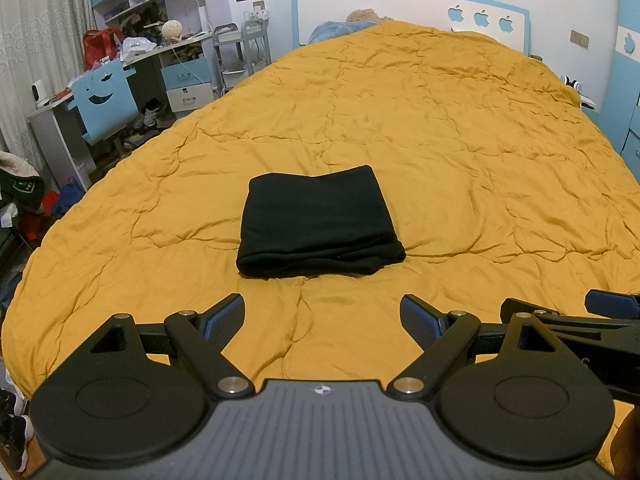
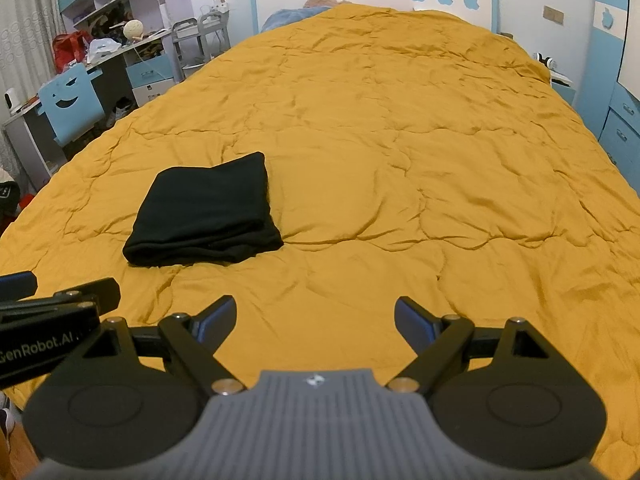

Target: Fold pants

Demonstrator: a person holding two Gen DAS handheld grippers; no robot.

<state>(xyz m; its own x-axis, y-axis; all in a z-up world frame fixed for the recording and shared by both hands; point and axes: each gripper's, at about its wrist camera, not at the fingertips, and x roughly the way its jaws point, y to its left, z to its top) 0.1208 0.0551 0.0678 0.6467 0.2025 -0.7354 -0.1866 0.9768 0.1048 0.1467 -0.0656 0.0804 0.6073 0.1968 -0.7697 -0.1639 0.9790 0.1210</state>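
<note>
Left wrist view puts the pants (image 1: 320, 226), black and already folded into a compact stack, at the middle of the frame on the mustard quilt (image 1: 460, 152) of the bed, with my left claw (image 1: 323, 322) hanging well short of them, spread wide and holding nothing. Right wrist view sets the same stack left of centre; my right claw (image 2: 315, 320) is likewise wide apart and empty, over bare quilt. I judge the folding essentially done, so the step in hand is a clean retreat: I would keep both claws clear of the stack's layered near edge, which could snag and spill open, and only press a corner flat if it lifts. Readable writing is scarce: "GenRobot.AI" runs along the other tool's arm at the left edge of the right view; the headboard (image 1: 400, 4) carries three blue apple cut-outs.
</note>
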